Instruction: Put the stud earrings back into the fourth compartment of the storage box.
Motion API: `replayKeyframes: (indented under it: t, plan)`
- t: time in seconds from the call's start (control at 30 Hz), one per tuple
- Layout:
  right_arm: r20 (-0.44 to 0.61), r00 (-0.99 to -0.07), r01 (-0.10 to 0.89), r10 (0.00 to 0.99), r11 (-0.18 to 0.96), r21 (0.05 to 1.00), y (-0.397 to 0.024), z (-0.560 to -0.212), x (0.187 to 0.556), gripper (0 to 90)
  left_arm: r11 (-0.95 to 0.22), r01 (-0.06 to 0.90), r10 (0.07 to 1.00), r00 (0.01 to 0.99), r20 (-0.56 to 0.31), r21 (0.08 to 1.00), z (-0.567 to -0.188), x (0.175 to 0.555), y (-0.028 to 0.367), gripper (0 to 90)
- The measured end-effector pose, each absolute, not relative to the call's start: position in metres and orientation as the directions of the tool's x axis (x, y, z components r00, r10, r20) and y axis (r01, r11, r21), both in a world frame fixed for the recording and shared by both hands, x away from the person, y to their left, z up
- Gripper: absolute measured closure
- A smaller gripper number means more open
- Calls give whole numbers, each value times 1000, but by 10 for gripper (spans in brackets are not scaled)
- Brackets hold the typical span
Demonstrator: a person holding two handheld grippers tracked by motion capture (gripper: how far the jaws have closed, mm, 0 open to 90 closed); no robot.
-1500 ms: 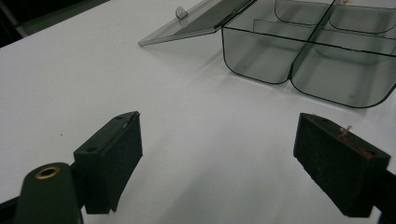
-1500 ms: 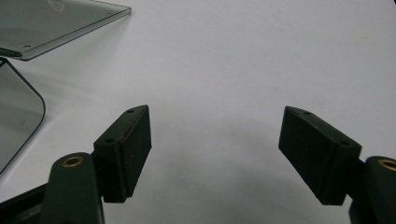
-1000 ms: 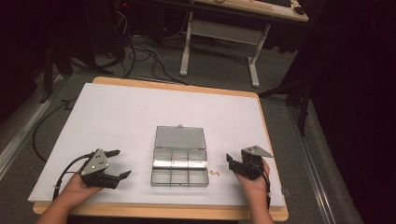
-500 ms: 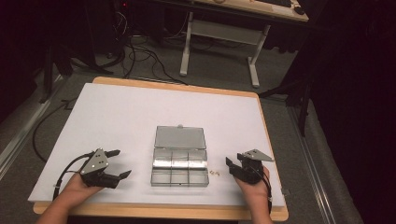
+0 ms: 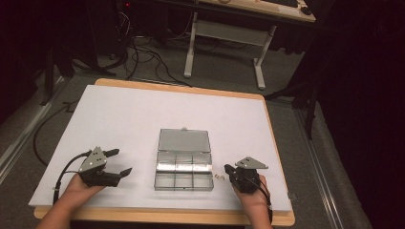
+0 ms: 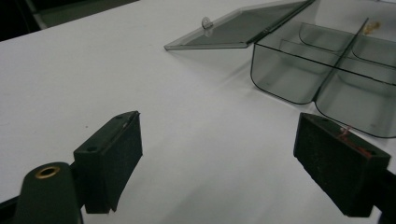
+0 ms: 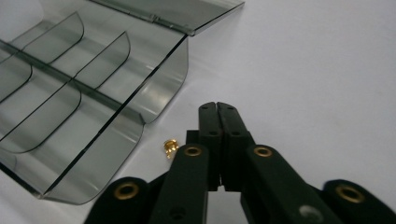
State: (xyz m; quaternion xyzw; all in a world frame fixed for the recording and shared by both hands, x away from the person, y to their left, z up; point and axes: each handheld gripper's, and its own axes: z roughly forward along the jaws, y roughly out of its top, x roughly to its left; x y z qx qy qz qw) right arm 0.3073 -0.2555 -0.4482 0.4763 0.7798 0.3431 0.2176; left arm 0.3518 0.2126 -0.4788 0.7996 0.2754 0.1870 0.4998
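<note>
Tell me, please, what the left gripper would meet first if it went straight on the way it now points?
Probably the clear smoky plastic compartment box: the left gripper, jaws open, points toward its near wall across bare white table. Depth is hard to judge.

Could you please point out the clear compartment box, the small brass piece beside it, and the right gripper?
Clear compartment box (image 5: 184,180), high view, on its front row of compartments.
Small brass piece (image 7: 170,147), right gripper view, on its body, lying on the table.
Right gripper (image 7: 218,109), right gripper view, at the tips of its closed jaws.
</note>
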Motion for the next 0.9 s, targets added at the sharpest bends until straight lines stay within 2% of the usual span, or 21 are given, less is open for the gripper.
replayKeyframes:
  t: [0.17, 0.4, 0.9]
  plan:
    - [-8, -479, 615, 878, 342, 710, -250, -453, 309, 900, -330, 243, 656, 754, 37, 912, -477, 353, 216, 157]
    - [6, -499, 633, 867, 360, 685, -246, -458, 308, 900, -314, 271, 640, 768, -7, 910, -481, 356, 216, 155]
    - [10, -467, 663, 884, 342, 666, -254, -462, 312, 900, -351, 255, 611, 792, 14, 901, -482, 354, 213, 156]
